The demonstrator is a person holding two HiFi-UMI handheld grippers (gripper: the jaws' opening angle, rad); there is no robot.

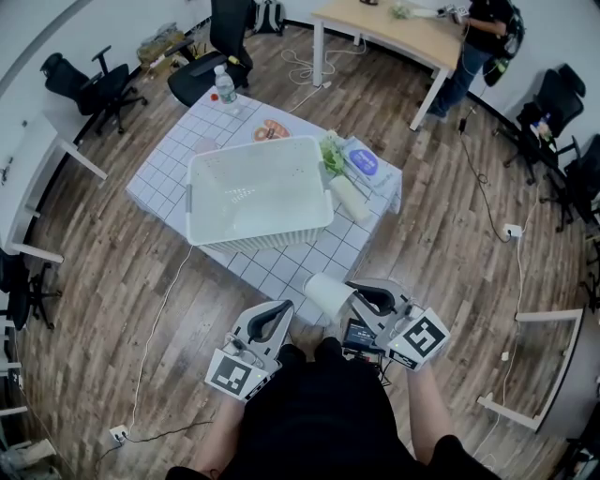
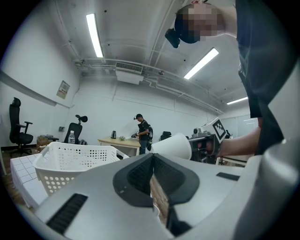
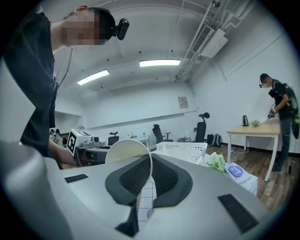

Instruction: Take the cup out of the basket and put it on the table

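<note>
A white paper cup (image 1: 325,292) lies tilted over the table's near edge, its mouth towards the left gripper. My right gripper (image 1: 353,294) is shut on the cup's rim; in the right gripper view the cup (image 3: 123,151) has its wall pinched between the dark pads (image 3: 161,177). The white perforated basket (image 1: 258,192) stands in the middle of the table (image 1: 272,267) and looks empty. My left gripper (image 1: 283,307) is held just left of the cup, jaws shut on nothing (image 2: 152,165). From the left gripper view, the cup (image 2: 172,146) and the right gripper (image 2: 205,143) show beyond the basket (image 2: 70,159).
On the checked tablecloth are a water bottle (image 1: 225,89), a plate (image 1: 272,129), a green bunch (image 1: 331,155), a blue-labelled pack (image 1: 366,167) and a white roll (image 1: 349,199). Office chairs (image 1: 89,84) stand around. A person (image 1: 483,42) works at a wooden desk (image 1: 394,28). Cables cross the floor.
</note>
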